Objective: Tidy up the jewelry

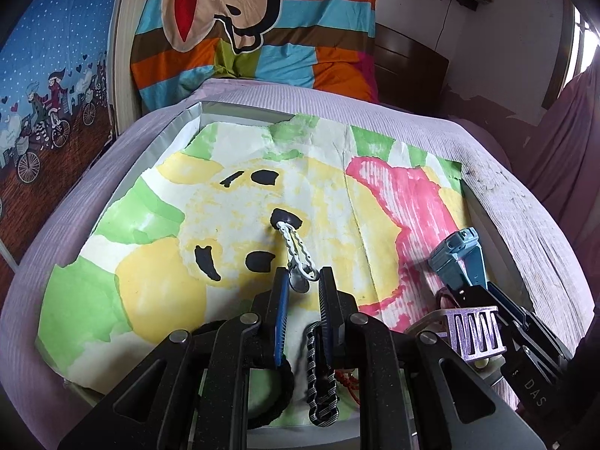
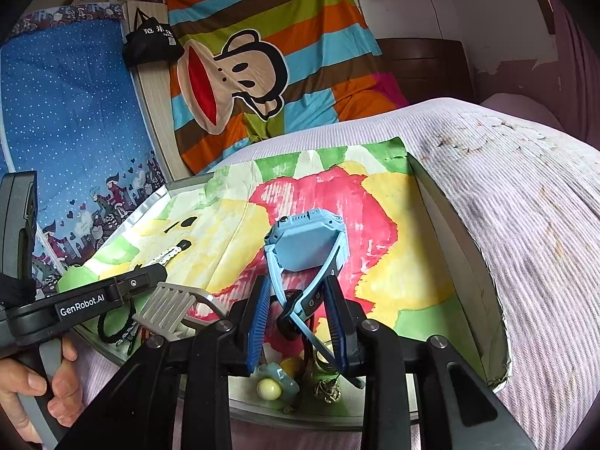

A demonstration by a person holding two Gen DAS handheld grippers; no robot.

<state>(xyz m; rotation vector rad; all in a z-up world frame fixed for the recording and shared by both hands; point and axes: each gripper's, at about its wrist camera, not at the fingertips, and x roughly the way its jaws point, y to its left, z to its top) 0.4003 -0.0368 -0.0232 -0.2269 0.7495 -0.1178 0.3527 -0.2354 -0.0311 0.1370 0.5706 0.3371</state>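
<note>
A shallow tray [image 1: 157, 146] lined with a painted paper sheet lies on a lilac bedcover. In the left wrist view my left gripper [image 1: 303, 275] is shut on the near end of a white wavy hair clip [image 1: 296, 247], which points away over the paper. In the right wrist view a blue watch [image 2: 307, 240] stands tilted on the paper with its back toward me. Its two straps cross between the fingers of my right gripper [image 2: 298, 281] and touch both pads. From the left wrist view the watch [image 1: 455, 255] sits at the tray's right side.
At the tray's near edge lie a black hair tie [image 1: 270, 393], a black-and-white patterned clip [image 1: 322, 386], a red cord [image 1: 348, 378] and a flower ornament with a pearl [image 2: 273, 382]. A person's hand [image 2: 37, 386] grips the left tool's handle. A striped blanket [image 1: 243, 18] hangs behind.
</note>
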